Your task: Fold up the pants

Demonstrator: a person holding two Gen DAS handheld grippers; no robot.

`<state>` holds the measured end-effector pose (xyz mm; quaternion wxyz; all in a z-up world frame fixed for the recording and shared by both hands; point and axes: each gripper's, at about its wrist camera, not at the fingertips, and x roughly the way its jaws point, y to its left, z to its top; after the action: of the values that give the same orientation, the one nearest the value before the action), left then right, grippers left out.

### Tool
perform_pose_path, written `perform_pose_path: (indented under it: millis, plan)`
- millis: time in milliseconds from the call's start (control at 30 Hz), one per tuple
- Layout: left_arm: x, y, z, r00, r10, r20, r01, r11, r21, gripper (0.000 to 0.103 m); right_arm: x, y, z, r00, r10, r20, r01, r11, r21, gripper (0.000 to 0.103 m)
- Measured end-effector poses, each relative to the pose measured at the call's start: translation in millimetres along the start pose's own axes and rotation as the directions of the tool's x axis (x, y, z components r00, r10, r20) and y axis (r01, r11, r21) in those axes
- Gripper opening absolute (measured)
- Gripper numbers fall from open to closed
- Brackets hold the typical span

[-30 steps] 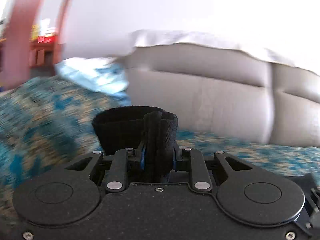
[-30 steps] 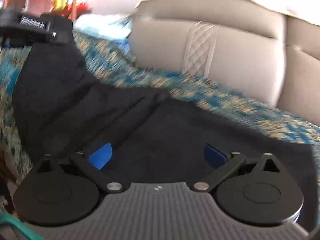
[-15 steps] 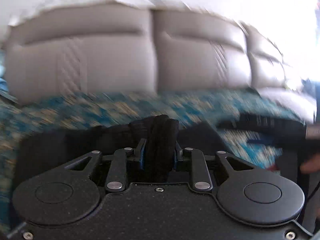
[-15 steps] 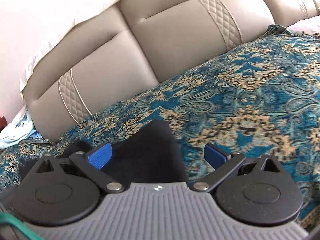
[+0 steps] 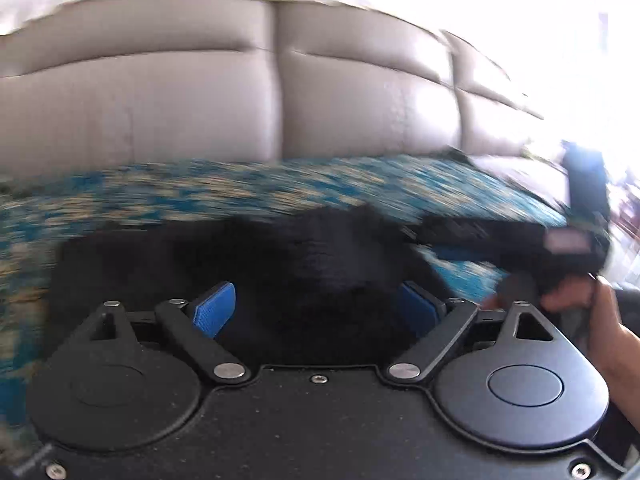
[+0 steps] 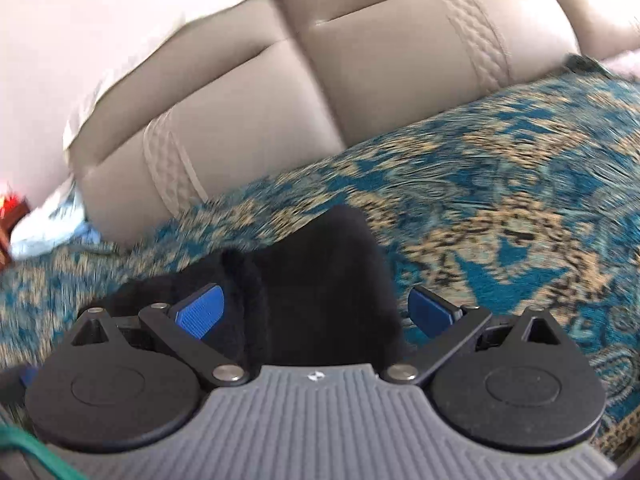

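Observation:
The black pants (image 5: 312, 264) lie in a folded heap on the blue and gold patterned bedspread (image 5: 200, 192). My left gripper (image 5: 316, 312) hovers over them, its jaws opening wide; black cloth lies between the blue pads (image 5: 214, 312) but they do not press it. In the right wrist view the pants (image 6: 320, 280) end in a folded edge between the spread blue pads (image 6: 200, 312) of my right gripper (image 6: 316, 312), which is open over them. That other gripper (image 5: 560, 248) shows blurred at the right of the left wrist view, held by a hand (image 5: 600, 320).
A grey padded headboard (image 6: 320, 100) stands along the far side of the bed. A pale blue cloth (image 6: 44, 228) lies at the far left by the headboard. Bedspread (image 6: 520, 200) stretches away to the right of the pants.
The left gripper carried the pants edge rightward and down onto the bed, then let go as its jaws spread. The right gripper stayed open and swung toward the headboard.

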<state>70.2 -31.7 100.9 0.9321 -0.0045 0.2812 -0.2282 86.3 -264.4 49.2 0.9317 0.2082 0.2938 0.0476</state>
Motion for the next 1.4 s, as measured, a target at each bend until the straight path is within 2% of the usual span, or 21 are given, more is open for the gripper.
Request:
perform_pose_path:
  millis: [67, 100, 167, 233, 400, 467, 500, 533, 600, 667, 733, 867, 1000, 1133, 1300, 1400]
  plan:
    - [-2, 23, 4, 0.997, 0.078, 0.019, -0.078, 0.997, -0.004, 0.067, 10, 15, -1, 1.000, 0.009, -0.008, -0.009, 0.996, -0.085, 0.103]
    - [1, 35, 8, 0.991, 0.132, 0.015, -0.132, 0.991, -0.005, 0.062, 15, 24, 1, 1.000, 0.013, -0.011, -0.014, 0.992, -0.127, 0.103]
    - [10, 61, 16, 0.970, 0.244, -0.005, -0.245, 0.969, -0.028, 0.044, 28, 41, 7, 0.999, 0.029, -0.022, -0.033, 0.976, -0.215, 0.103]
    - [18, 85, 20, 0.952, 0.304, -0.023, -0.305, 0.951, -0.046, 0.042, 41, 55, 13, 0.998, 0.043, -0.047, -0.054, 0.959, -0.277, 0.103]
    - [61, 117, 18, 0.923, 0.378, -0.071, -0.380, 0.925, -0.021, 0.043, 72, 73, 20, 0.984, 0.066, -0.163, -0.117, 0.937, -0.331, 0.103]
    - [76, 127, 10, 0.909, 0.406, -0.092, -0.410, 0.912, -0.023, 0.049, 84, 75, 20, 0.977, 0.066, -0.201, -0.132, 0.932, -0.337, 0.103]
    - [82, 131, 6, 0.906, 0.408, -0.107, -0.415, 0.909, -0.041, 0.051, 87, 75, 19, 0.977, 0.071, -0.199, -0.137, 0.930, -0.342, 0.100]
    - [82, 132, 2, 0.908, 0.410, -0.089, -0.416, 0.907, -0.071, 0.054, 86, 75, 18, 0.977, 0.081, -0.195, -0.146, 0.926, -0.348, 0.096]
    - [82, 133, -2, 0.908, 0.412, -0.076, -0.417, 0.904, -0.090, 0.054, 83, 76, 16, 0.978, 0.097, -0.185, -0.158, 0.922, -0.352, 0.079]
    - [81, 132, -1, 0.904, 0.420, -0.075, -0.426, 0.900, -0.096, 0.053, 75, 74, 14, 0.975, 0.132, -0.177, -0.185, 0.925, -0.332, 0.057]
    - [76, 129, 2, 0.909, 0.411, -0.064, -0.416, 0.903, -0.106, 0.053, 67, 72, 13, 0.975, 0.157, -0.158, -0.200, 0.930, -0.309, 0.048]
    - [69, 118, 9, 0.917, 0.399, -0.022, -0.398, 0.908, -0.131, 0.053, 46, 66, 14, 0.987, 0.139, -0.080, -0.157, 0.945, -0.286, 0.046]
    - [77, 101, 7, 0.914, 0.404, -0.021, -0.405, 0.910, -0.090, 0.054, 31, 51, 17, 0.999, 0.043, -0.008, -0.043, 0.962, -0.270, 0.046]
    - [81, 86, -2, 0.918, 0.396, -0.027, -0.397, 0.917, -0.034, 0.057, 23, 32, 20, 0.997, -0.073, 0.019, 0.076, 0.968, -0.240, 0.047]
    - [74, 73, -14, 0.911, 0.411, -0.033, -0.411, 0.912, 0.015, 0.059, 24, 21, 18, 0.990, -0.139, 0.022, 0.140, 0.962, -0.234, 0.053]
    - [61, 70, -23, 0.908, 0.417, -0.046, -0.417, 0.909, 0.017, 0.060, 21, 22, 13, 0.986, -0.159, 0.042, 0.165, 0.953, -0.254, 0.067]
